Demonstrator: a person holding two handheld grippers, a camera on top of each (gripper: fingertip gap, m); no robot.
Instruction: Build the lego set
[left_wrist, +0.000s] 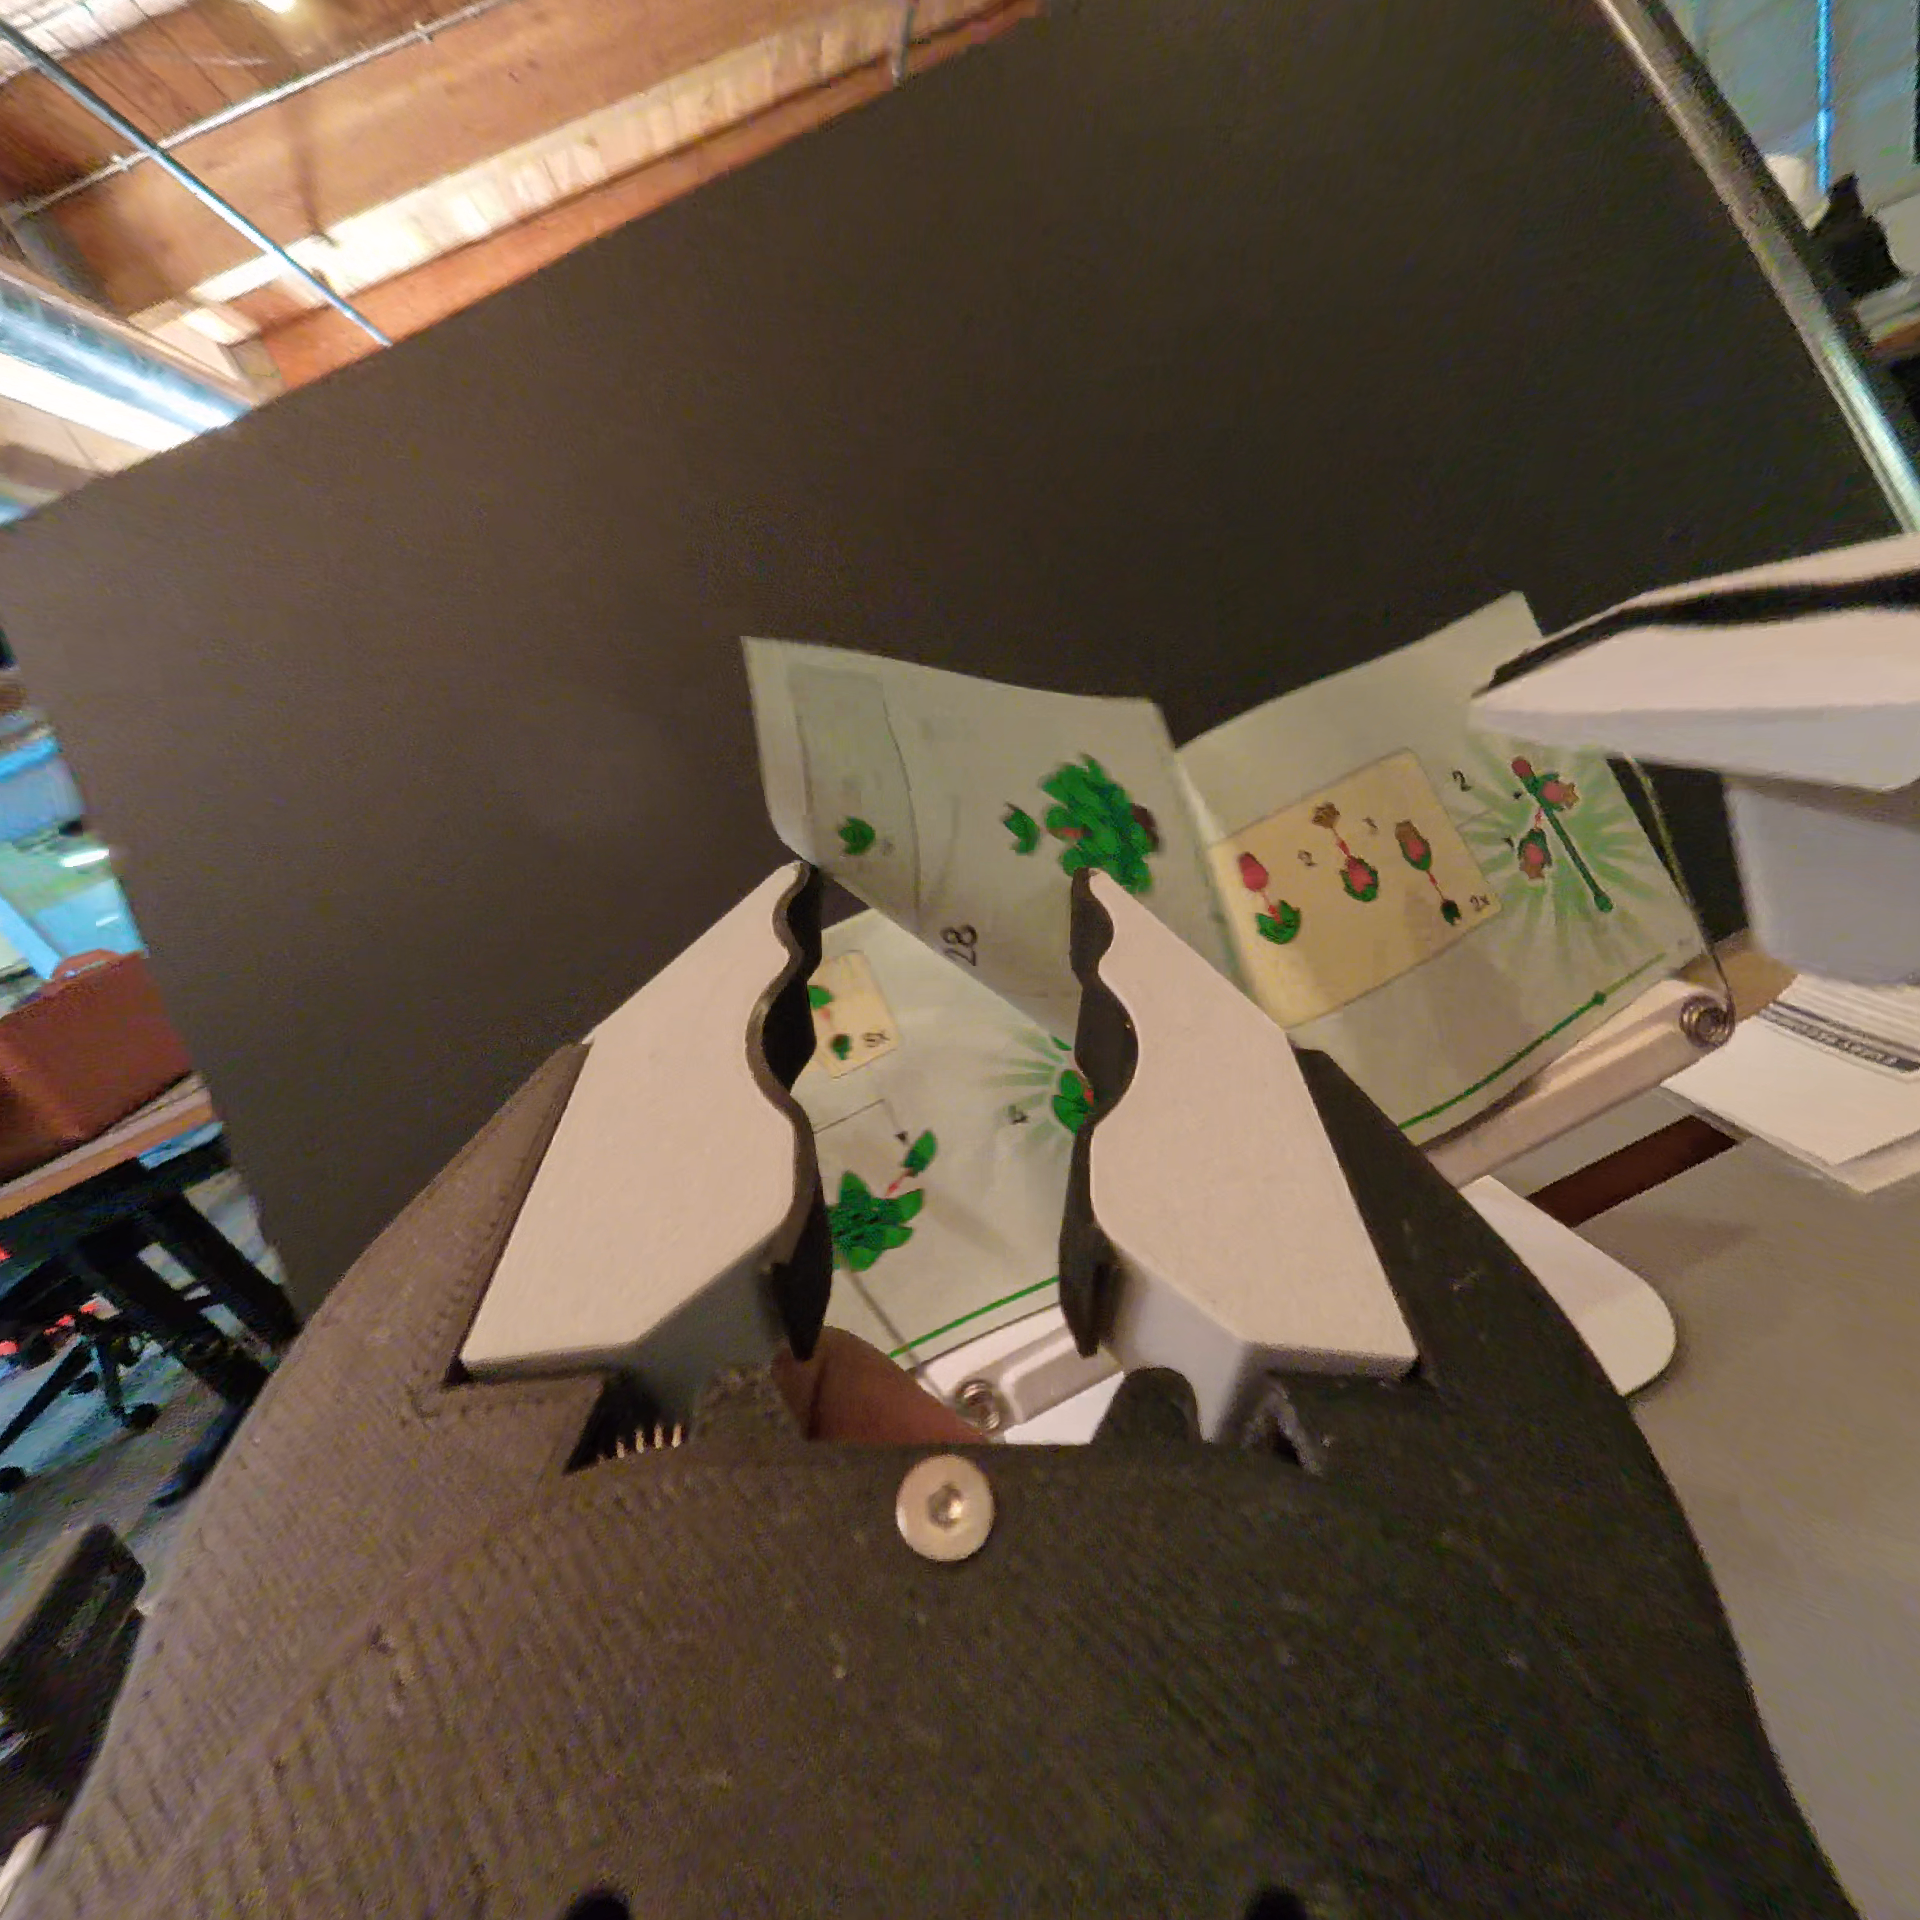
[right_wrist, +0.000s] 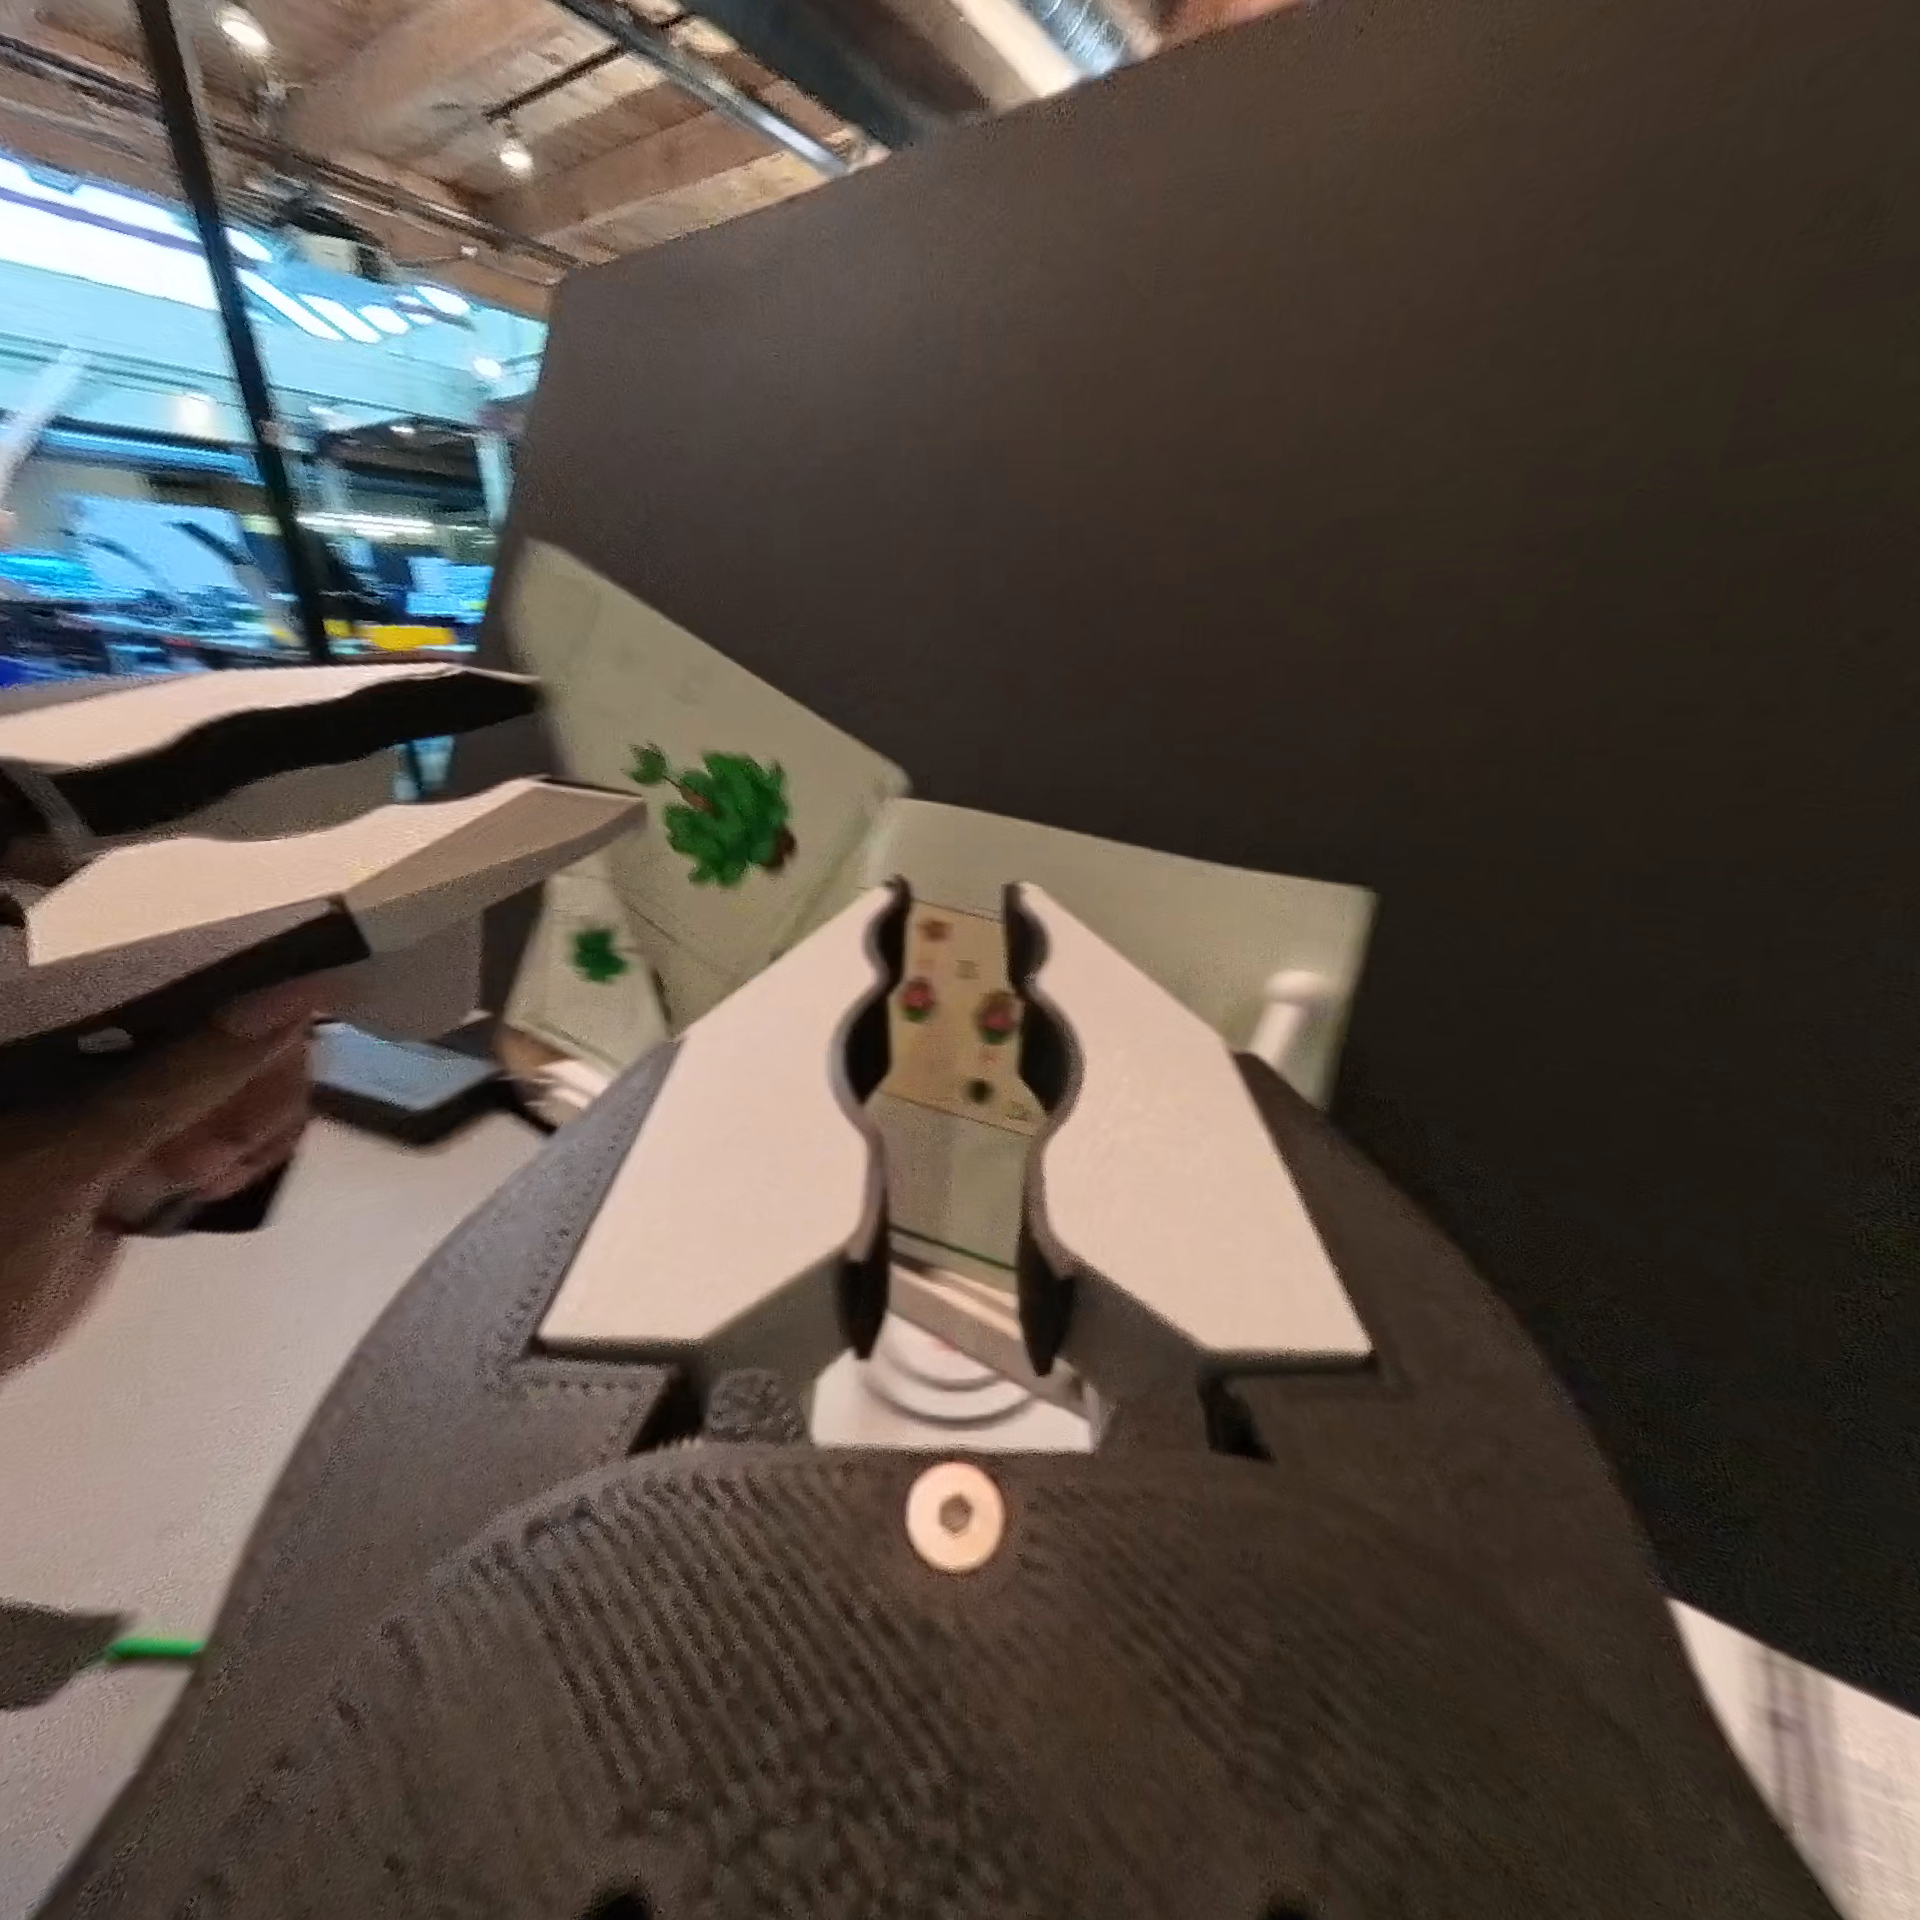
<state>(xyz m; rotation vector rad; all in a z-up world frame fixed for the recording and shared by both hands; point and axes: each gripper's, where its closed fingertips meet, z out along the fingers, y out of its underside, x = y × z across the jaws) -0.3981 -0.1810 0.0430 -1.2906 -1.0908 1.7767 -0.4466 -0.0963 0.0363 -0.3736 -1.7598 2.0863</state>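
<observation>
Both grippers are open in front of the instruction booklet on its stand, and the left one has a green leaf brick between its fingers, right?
Not quite: the left gripper holds nothing. The left wrist view shows only the instruction booklet through its open gap. The right gripper is open too, facing the booklet on its stand.

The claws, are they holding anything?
No. The left claw and right claw are both open and empty, just pointing at the instruction booklet on its stand.

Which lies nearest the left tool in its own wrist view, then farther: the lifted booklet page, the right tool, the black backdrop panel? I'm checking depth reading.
1. Lifted booklet page, just past the left tool, ahead.
2. Right tool, upper right, over the booklet's right page.
3. Black backdrop panel, behind everything.
</observation>
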